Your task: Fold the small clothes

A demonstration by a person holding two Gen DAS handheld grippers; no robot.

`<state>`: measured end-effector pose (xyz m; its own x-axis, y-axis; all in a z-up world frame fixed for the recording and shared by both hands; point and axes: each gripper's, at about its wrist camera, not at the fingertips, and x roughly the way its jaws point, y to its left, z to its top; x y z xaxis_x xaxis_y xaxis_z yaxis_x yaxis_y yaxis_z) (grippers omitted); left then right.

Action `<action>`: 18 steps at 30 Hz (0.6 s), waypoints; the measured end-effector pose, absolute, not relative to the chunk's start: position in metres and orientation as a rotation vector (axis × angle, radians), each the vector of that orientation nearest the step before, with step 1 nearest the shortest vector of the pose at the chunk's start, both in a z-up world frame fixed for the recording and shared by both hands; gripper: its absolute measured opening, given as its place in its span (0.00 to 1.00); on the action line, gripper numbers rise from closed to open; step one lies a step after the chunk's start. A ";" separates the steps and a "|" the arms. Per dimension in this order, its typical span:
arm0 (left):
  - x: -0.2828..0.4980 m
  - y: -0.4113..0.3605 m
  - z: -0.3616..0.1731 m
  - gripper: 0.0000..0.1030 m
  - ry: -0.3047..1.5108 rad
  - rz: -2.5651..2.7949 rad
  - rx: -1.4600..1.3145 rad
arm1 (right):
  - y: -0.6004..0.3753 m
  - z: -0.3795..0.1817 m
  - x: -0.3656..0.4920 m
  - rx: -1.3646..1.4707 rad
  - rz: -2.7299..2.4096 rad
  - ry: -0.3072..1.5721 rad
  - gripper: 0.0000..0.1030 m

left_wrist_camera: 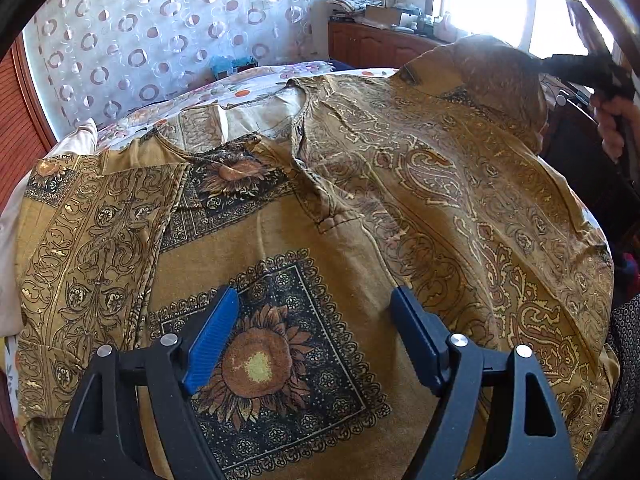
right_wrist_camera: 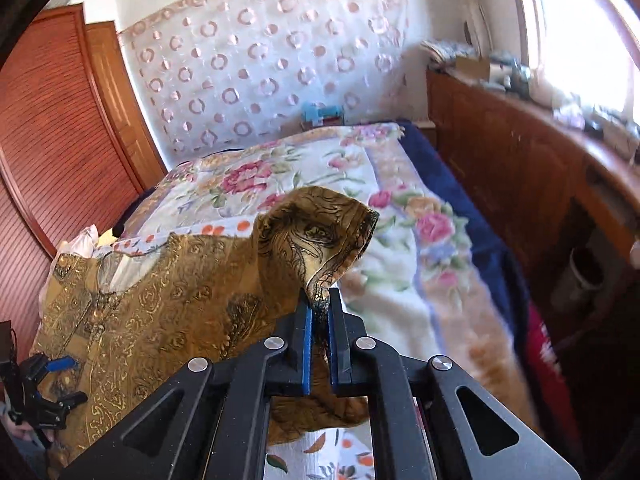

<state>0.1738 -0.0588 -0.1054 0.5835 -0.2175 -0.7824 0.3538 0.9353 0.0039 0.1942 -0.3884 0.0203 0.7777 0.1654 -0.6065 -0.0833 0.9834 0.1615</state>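
A mustard-yellow printed tunic (left_wrist_camera: 340, 208) with sunflower squares and paisley bands lies spread on the bed. My left gripper (left_wrist_camera: 314, 304) hovers open above a sunflower square on its front, with nothing between the blue pads. My right gripper (right_wrist_camera: 319, 300) is shut on a sleeve end of the tunic (right_wrist_camera: 316, 236) and holds it lifted off the bed; the cloth bunches up in a peak above the pads. In the left wrist view that raised sleeve (left_wrist_camera: 496, 76) shows at the upper right, with the right gripper (left_wrist_camera: 548, 65) and a hand (left_wrist_camera: 612, 124) behind it.
The bed carries a floral blanket (right_wrist_camera: 400, 248) with a dark blue edge. A curtain with ring patterns (left_wrist_camera: 160, 32) hangs behind. A wooden cabinet (right_wrist_camera: 520, 168) with clutter under a bright window runs along the right. A slatted wooden door (right_wrist_camera: 48, 132) stands at the left.
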 end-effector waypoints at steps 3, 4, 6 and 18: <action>0.174 -0.059 -0.105 0.77 0.888 -0.335 0.166 | -0.368 0.034 0.184 0.096 0.187 0.665 0.06; 0.174 -0.058 -0.105 0.77 0.888 -0.336 0.165 | -0.358 0.037 0.180 0.075 0.207 0.662 0.06; 0.174 -0.059 -0.105 0.77 0.888 -0.335 0.164 | -0.334 0.039 0.173 0.029 0.262 0.661 0.06; 0.151 -0.041 -0.078 0.77 0.798 -0.340 0.104 | -0.263 0.029 0.142 -0.046 0.498 0.662 0.38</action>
<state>0.1507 -0.0412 -0.0781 0.6470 -0.2593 -0.7170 0.3370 0.9408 -0.0361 0.1425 -0.2633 0.0295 0.6763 0.4286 -0.5991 -0.4574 0.8818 0.1144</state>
